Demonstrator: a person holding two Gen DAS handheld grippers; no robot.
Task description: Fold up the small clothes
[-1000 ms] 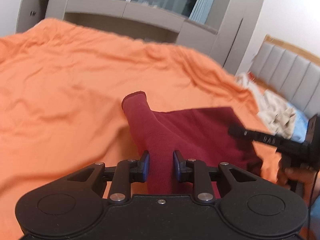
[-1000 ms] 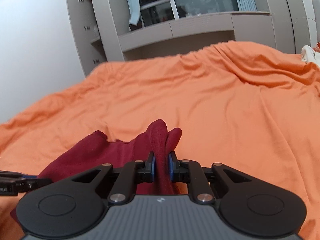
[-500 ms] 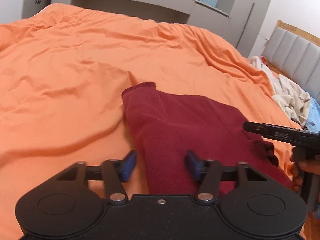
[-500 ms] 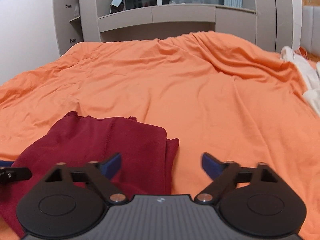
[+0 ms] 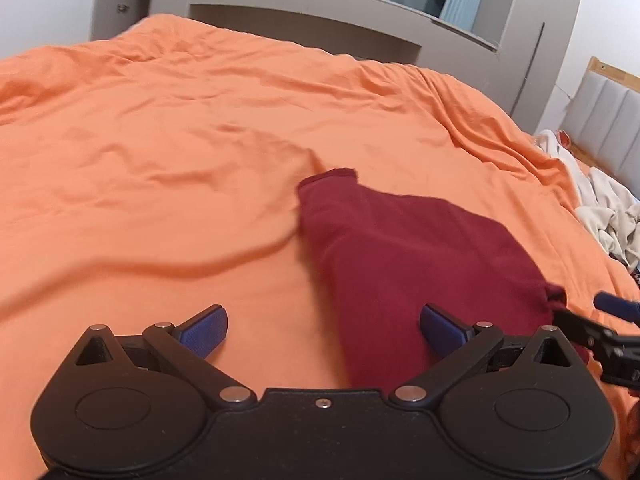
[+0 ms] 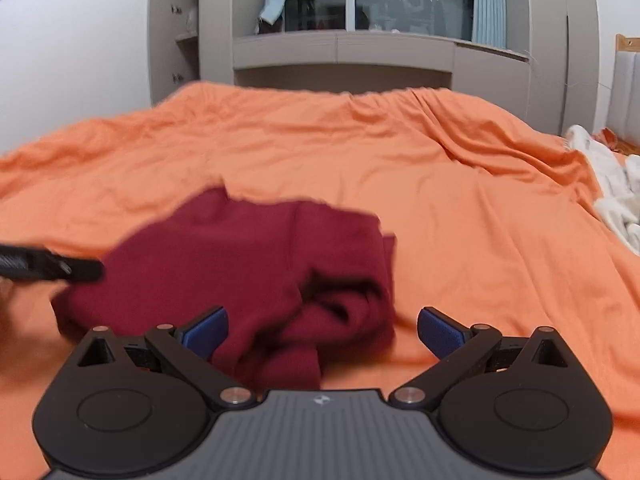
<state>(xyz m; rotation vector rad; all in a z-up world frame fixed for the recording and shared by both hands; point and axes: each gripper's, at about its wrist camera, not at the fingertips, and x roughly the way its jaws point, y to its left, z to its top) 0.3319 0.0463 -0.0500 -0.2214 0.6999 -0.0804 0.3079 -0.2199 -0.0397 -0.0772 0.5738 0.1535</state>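
2 grippers over dark red garment (image 5: 404, 264) on orange bedspread (image 5: 160, 152), left gripper (image 5: 322, 330) fingers (image 5: 204, 330) opening, right gripper (image 6: 322, 330) splayed wide, nothing gripped

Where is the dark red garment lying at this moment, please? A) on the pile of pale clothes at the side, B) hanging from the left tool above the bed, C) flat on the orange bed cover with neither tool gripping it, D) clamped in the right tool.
C: the dark red garment rests on the orange bed cover, with the left tool and right tool spread wide, not pinching it.
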